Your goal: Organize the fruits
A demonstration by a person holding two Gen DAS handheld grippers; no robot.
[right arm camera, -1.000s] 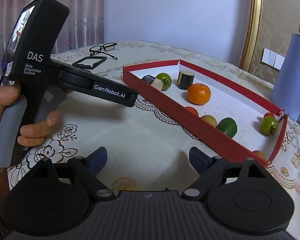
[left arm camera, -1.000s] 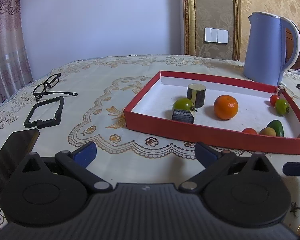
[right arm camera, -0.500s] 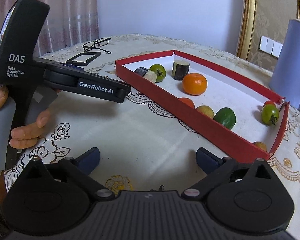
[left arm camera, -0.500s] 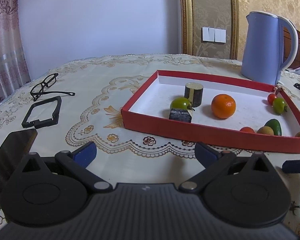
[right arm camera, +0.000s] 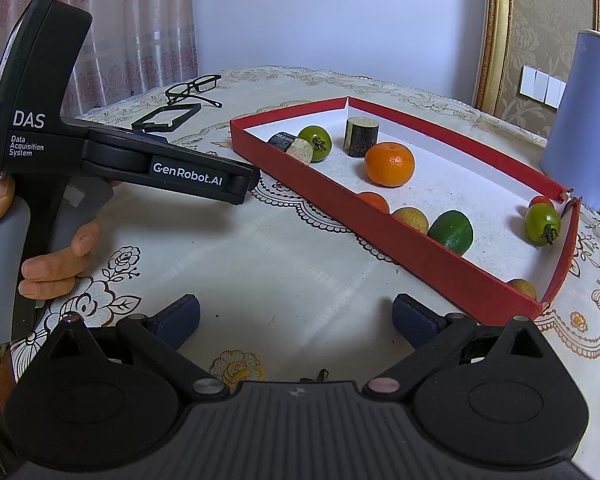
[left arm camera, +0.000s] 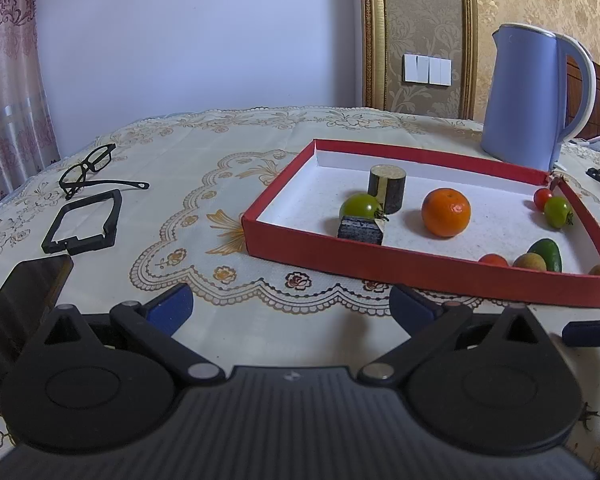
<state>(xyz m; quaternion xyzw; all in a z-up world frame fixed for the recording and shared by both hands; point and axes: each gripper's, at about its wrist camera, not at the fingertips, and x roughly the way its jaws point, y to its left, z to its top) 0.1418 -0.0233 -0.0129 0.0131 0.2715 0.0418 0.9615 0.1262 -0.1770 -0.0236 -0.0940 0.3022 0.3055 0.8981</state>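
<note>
The right gripper (right arm camera: 296, 316) has just been opening; its fingers now stand wide apart with only tablecloth (right arm camera: 268, 264) between them. The left gripper (left arm camera: 290, 306) also holds its fingers apart, empty, unmoved since a second ago. The fruits have not shifted: the orange (left arm camera: 446, 212) sits mid-tray (left arm camera: 420, 266), the green tomato (left arm camera: 360, 206) nearer its left edge.

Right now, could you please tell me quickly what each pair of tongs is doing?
Left tongs: open, holding nothing, above the tablecloth.
Right tongs: just opened wide, nothing between them.
</note>
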